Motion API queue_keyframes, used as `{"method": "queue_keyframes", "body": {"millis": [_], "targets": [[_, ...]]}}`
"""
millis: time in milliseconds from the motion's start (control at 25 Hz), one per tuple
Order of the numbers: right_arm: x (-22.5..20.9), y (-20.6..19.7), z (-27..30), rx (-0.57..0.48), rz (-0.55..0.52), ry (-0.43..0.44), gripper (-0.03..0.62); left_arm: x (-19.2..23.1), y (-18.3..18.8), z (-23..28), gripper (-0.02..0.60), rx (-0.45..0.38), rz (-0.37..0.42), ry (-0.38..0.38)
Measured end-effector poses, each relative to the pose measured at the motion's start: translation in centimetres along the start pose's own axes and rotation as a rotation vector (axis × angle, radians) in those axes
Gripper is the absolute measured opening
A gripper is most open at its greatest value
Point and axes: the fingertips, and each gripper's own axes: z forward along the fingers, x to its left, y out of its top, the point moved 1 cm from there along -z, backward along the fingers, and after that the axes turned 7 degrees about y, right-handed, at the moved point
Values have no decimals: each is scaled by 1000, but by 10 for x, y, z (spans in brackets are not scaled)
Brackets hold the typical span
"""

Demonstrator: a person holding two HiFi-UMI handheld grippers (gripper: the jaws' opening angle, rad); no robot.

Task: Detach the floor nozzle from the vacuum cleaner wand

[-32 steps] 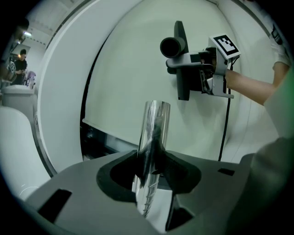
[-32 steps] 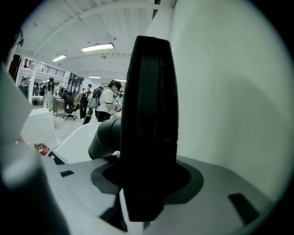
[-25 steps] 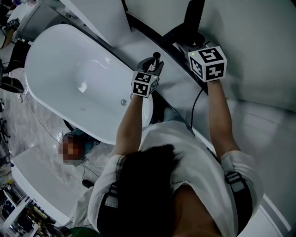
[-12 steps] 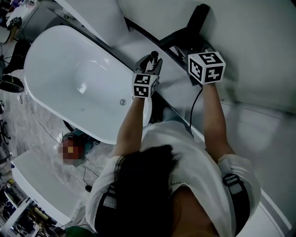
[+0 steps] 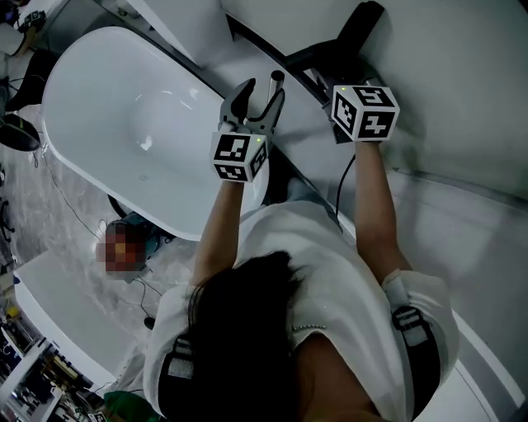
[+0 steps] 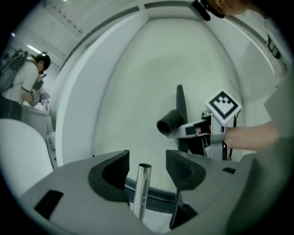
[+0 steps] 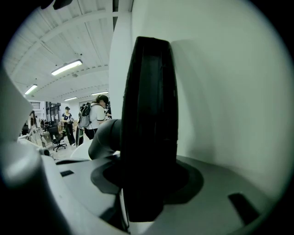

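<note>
The black floor nozzle (image 5: 363,25) is apart from the wand; my right gripper (image 5: 347,82) is shut on it. In the right gripper view the nozzle (image 7: 149,114) fills the gap between the jaws, with its grey neck (image 7: 104,137) pointing left. The bare metal wand (image 5: 275,82) stands upright between the jaws of my left gripper (image 5: 257,97). Those jaws have just been opening, and in the left gripper view the pads stand clear of the wand's open end (image 6: 143,183) on both sides. Beyond it I see the nozzle's neck (image 6: 171,122).
A white bathtub (image 5: 140,124) lies to the left, below the left gripper. A dark curved rail (image 5: 256,49) runs along the white wall behind the wand. A cable (image 5: 346,185) hangs under the right forearm. People stand far off (image 7: 96,114).
My left gripper has risen and moved left along the wand, and its jaws have spread off it. The right gripper has shifted slightly with the nozzle still in it.
</note>
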Motion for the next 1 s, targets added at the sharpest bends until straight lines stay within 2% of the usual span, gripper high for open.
{"method": "queue_keyframes", "body": {"millis": [160, 360, 520, 680, 800, 920, 1000], "targets": [[16, -7, -6, 3, -4, 4, 224, 15, 29, -23, 239, -44, -76, 73], [33, -9, -12, -4, 6, -11, 224, 26, 53, -43, 222, -82, -51, 122], [45, -11, -21, -12, 0, -21, 224, 26, 62, -56, 158, -96, -44, 134], [56, -19, -30, 1, -45, -36, 224, 23, 57, -66, 119, -65, -21, 137], [65, -22, -35, -2, -39, -57, 224, 30, 53, -75, 37, -44, -38, 192], [73, -33, -39, -4, -27, -82, 224, 35, 41, -83, 12, -2, -11, 252], [79, -41, -41, -10, -22, -94, 224, 34, 34, -88, 5, 12, -14, 259]]}}
